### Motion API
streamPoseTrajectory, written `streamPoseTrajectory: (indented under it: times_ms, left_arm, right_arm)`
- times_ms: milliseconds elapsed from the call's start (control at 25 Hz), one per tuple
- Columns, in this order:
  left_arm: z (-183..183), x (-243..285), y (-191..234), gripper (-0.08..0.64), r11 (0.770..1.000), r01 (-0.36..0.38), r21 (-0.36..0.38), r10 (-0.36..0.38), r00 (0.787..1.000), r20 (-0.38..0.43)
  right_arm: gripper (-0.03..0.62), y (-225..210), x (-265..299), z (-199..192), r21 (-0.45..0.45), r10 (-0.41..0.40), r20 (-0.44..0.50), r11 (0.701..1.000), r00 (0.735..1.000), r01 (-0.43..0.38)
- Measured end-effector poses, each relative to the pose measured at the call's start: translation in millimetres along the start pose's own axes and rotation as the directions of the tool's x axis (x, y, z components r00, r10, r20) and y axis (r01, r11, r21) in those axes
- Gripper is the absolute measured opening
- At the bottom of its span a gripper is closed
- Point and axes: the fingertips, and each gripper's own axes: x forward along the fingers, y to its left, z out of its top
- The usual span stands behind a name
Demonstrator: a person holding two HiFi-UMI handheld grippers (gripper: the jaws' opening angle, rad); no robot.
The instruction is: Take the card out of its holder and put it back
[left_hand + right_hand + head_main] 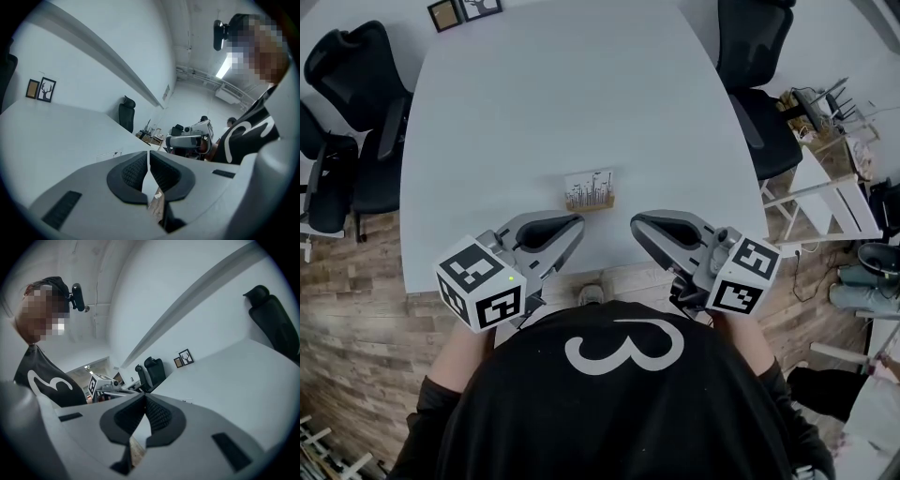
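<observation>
While both grippers hover over the near edge of the pale tabletop (562,94), low in the head view, the card (589,186) stands upright in its wooden holder (592,205) just beyond their tips, at the centre of the frame. The left gripper (575,225) has its jaws pressed together on nothing. The right gripper (637,225) is the same, jaws together and empty. The card looks not yet lifted. To begin well, one gripper should probably spread its jaws, pinch the card's top edge flat and pull straight up. The other could steady the holder so it neither tips nor slides.
</observation>
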Motion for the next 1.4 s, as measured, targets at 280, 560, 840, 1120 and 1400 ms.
streamPoseTrajectory:
  times_ms: [280,560,840,1120,1400]
  left_arm:
    - [-6,0,19,0.015,0.999,-0.031,0.006,0.031,0.999,-0.026]
    - [-12,9,46,0.104,0.999,0.007,0.046,-0.005,0.998,-0.062]
    - [-26,17,75,0.14,0.994,-0.007,0.106,0.018,0.994,-0.107]
    - [-42,31,100,0.143,0.996,0.008,0.089,0.003,0.992,-0.125]
    - [-45,41,108,0.141,0.997,0.051,0.06,-0.045,0.994,-0.095]
  right_arm:
    - [0.006,-7,1,-6,0.023,-0.014,-0.004,1.0,1.0,0.014]
    - [0.006,-22,6,-8,0.041,-0.036,-0.011,0.999,0.999,0.037]
    - [0.006,-30,0,-14,0.06,-0.065,-0.024,0.996,0.998,0.066]
    - [0.006,-42,-8,-21,0.089,-0.091,-0.034,0.992,0.995,0.094]
    - [0.006,-52,-20,-38,0.137,-0.119,-0.053,0.983,0.992,0.125]
